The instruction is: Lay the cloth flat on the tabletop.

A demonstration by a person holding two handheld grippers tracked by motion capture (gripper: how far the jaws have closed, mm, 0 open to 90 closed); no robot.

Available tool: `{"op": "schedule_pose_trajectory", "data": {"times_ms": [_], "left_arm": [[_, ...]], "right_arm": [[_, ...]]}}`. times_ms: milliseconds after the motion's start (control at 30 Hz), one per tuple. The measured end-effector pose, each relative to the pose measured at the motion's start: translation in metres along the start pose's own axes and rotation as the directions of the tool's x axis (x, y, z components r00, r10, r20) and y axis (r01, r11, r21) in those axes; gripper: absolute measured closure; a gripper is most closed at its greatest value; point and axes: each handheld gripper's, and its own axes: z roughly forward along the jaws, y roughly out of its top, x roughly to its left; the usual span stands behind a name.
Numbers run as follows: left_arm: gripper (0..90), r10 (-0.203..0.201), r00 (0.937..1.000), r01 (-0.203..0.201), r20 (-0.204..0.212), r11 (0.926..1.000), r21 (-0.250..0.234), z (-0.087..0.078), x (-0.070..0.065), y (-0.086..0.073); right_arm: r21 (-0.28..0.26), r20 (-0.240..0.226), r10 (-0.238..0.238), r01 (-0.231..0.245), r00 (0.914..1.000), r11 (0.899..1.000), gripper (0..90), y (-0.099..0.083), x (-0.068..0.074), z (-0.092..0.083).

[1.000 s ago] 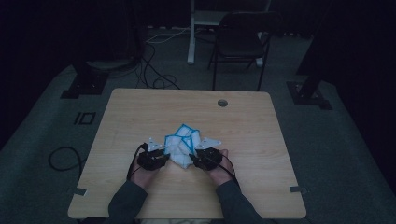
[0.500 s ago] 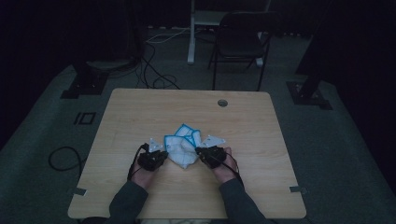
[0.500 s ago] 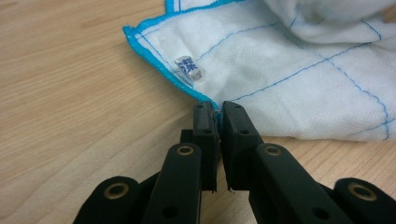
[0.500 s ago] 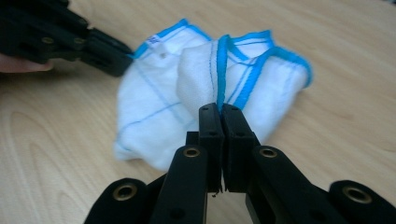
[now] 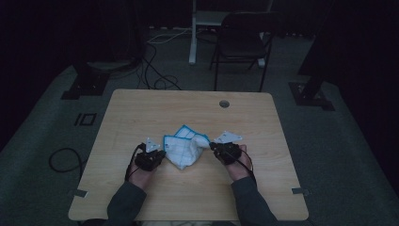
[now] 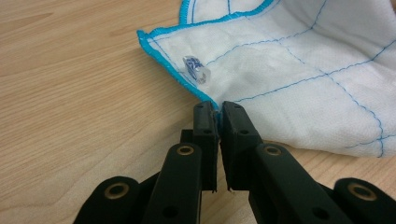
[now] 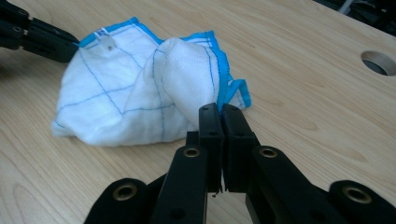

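Observation:
A white cloth (image 5: 186,148) with blue edging and a blue grid lies crumpled on the wooden table (image 5: 188,108), between my two grippers. My left gripper (image 6: 218,114) has just been closing and is now shut on the cloth's blue hem (image 6: 205,98), low on the tabletop. A small clear tag (image 6: 197,68) sits on the cloth (image 6: 289,70) near that hem. My right gripper (image 7: 219,114) is shut on a raised fold of the cloth (image 7: 140,93). In the high view the left gripper (image 5: 162,153) is at the cloth's left and the right gripper (image 5: 212,147) at its right.
A round cable hole (image 5: 224,103) is near the table's far edge. The left gripper (image 7: 42,37) shows at the top left of the right gripper view. A dark folding chair (image 5: 240,42) and floor cables (image 5: 61,157) lie beyond the table.
Both grippers' jaws have closed on the cloth. My right hand has moved right and slightly up, drawing the cloth's right side out. The left hand has stayed put.

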Motion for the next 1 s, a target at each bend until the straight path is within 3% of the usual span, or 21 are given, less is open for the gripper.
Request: {"op": "schedule_pose_trajectory", "data": {"times_ms": [433, 733, 1000], "left_arm": [[85.2, -0.007, 1.0, 0.007, -0.001, 0.9999, 0.01, 0.001, -0.002, -0.006], [85.2, 0.0, 1.0, 0.0, 0.0, 0.9998, 0.02, -0.001, -0.003, -0.007], [85.6, -0.009, 1.0, 0.009, 0.0, 0.9992, 0.038, -0.001, -0.001, -0.014]], "right_arm": [[0.01, 0.023, 0.057, -0.057, 0.9981, 0.998, 88.7, -0.026, -0.009, -0.018], [0.056, 0.048, 0.083, -0.085, 0.9955, 0.995, 88.7, -0.047, -0.015, -0.019], [0.133, 0.092, 0.098, -0.11, 0.9909, 0.985, 89.1, -0.069, -0.023, -0.016]]}}
